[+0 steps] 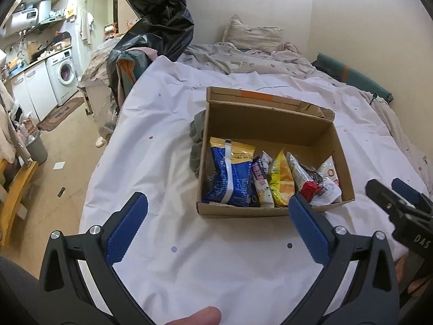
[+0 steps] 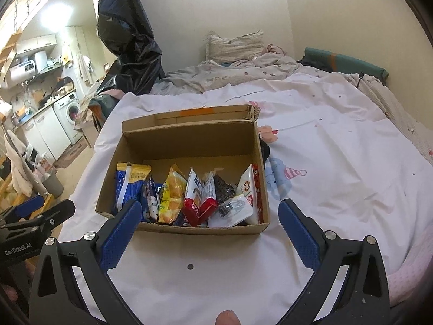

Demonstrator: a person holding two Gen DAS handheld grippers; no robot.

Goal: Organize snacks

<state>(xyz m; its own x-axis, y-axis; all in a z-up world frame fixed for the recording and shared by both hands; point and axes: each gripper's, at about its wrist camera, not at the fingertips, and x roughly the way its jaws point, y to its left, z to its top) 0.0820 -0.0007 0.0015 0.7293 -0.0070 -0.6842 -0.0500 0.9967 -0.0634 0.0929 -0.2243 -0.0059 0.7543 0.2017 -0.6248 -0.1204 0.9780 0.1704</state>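
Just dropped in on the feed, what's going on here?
A person holds tongs in each hand over a bed, sorting snacks. The cardboard box on the white sheet has packets lined up along its near side. Left tongs and right tongs are both open and empty, in front of the box.

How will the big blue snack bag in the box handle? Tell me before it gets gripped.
The blue snack bag looks puffy and creased, so probably light and floppy, caving under the pads. Its glossy film may be slippery. It leans against the cardboard box wall, so it could slump once nudged.
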